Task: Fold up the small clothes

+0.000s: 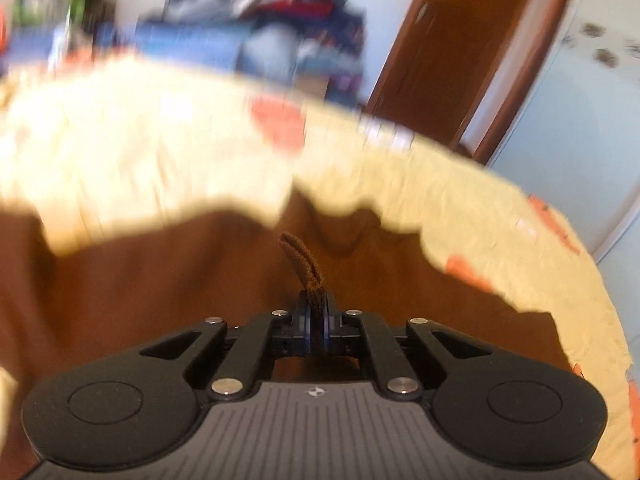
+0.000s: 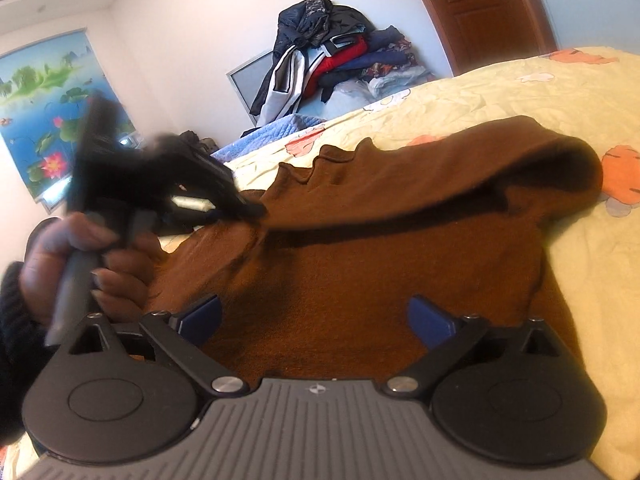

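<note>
A brown knitted garment of soft, fuzzy cloth [image 2: 400, 248] lies spread on a bed covered by a pale yellow sheet printed with orange flowers [image 2: 520, 92]. Its far portion is lifted and doubled over toward the near side, forming a raised fold with a dark shadow beneath it, while a wavy ribbed edge shows along the far side.

The left claw [image 1: 316, 316] is clamped together on a thin doubled edge of the brown cloth, which sticks up between its blue-tipped fingers [image 1: 306, 320]. In the right wrist view the same claw [image 2: 244, 208], blurred, grips the garment at the left end of the raised fold, and the person's left hand [image 2: 80, 256] is wrapped around its handle.

The right claw [image 2: 316, 320] stands wide apart, low over the near part of the garment, with its blue pads [image 2: 428, 320] to either side of flat brown cloth and nothing pinched between them.

Beyond the bed, a heap of dark, red and white clothes [image 2: 332, 56] is piled against the white wall. A brown wooden door [image 2: 480, 8] stands to the right, and a blind printed with lotus flowers and water [image 2: 52, 112] hangs at the left.
</note>
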`<act>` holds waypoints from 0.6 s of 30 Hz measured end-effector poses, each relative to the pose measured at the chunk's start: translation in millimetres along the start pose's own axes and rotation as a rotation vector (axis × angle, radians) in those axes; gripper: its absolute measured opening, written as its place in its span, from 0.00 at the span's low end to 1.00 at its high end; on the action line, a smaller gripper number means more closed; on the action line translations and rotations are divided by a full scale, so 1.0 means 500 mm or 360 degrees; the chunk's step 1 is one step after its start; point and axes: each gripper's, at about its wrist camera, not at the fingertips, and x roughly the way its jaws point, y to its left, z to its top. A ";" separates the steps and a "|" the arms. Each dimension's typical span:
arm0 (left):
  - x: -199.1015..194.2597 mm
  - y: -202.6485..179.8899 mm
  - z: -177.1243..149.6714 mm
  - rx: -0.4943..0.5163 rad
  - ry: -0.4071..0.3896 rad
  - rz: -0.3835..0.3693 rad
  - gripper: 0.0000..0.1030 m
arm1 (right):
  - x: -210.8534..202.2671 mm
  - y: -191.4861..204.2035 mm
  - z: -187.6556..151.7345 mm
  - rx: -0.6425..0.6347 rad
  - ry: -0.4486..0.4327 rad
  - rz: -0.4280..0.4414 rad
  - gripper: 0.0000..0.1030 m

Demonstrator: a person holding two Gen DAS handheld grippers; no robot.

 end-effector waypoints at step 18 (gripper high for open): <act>-0.073 0.193 -0.050 0.0083 -0.0039 0.0494 0.05 | 0.001 0.010 0.001 -0.0033 0.0022 -0.0010 1.00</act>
